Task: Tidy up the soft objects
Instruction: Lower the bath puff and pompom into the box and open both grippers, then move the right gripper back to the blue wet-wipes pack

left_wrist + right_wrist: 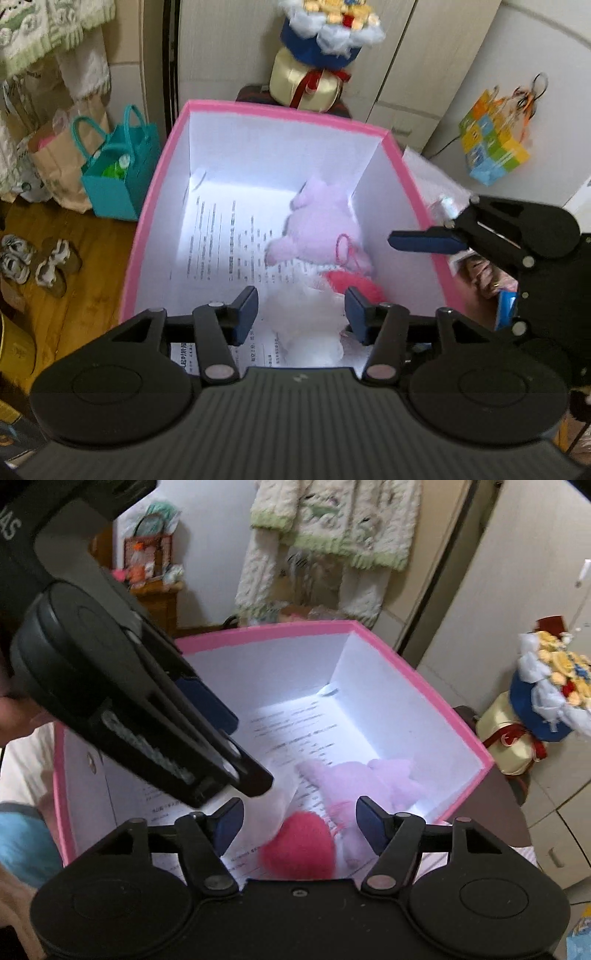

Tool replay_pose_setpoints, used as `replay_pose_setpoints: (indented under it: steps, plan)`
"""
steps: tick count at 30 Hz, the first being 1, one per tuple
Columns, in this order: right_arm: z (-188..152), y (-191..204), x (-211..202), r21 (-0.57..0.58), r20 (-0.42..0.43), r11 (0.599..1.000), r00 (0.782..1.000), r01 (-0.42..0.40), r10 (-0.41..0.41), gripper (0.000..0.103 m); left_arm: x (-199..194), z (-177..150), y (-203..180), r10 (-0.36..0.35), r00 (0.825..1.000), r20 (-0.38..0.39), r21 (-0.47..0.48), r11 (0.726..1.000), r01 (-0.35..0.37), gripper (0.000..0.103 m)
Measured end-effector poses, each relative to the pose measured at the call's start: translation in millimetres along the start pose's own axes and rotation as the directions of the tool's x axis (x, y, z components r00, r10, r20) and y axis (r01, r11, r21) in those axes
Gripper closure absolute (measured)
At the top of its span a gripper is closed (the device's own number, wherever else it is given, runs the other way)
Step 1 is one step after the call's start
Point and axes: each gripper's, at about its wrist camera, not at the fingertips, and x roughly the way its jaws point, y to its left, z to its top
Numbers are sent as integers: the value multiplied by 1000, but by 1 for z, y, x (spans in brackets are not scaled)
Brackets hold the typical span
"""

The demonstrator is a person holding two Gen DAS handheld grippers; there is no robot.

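Soft toys already inside the pink box [147, 206].
Lilac plush [325, 218], white plush [306, 317] and pink fluffy heart [301, 843] lying on printed paper [218, 236]; left gripper [301, 312] and right gripper [299, 821] both wide apart, holding nothing; nothing more visible to collect.
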Motion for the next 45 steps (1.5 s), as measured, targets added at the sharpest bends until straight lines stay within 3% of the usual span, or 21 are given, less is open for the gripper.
replay_pose_setpoints:
  steps: [10, 24, 32, 39, 45]
  plan:
    - [-35, -2, -80, 217, 174, 970, 982, -108, 70, 31, -70, -30, -12, -30, 995, 100, 120, 993, 18, 49]
    - [-80, 26, -170, 294, 233, 943, 968, -157, 88, 31, -151, -78, -45, -140, 978, 153, 246, 964, 99, 42]
    - [-103, 38, -209, 302, 244, 943, 967, -143, 68, 31, -173, -99, -73, -169, 975, 145, 307, 944, 118, 40]
    - [-131, 43, -233, 335, 252, 934, 967, -127, 41, 28, -173, -119, -112, -191, 976, 108, 397, 908, 134, 36]
    - [-164, 40, -236, 394, 206, 916, 978, -69, -16, 24, -158, -130, -145, -219, 973, 68, 460, 873, 164, 31]
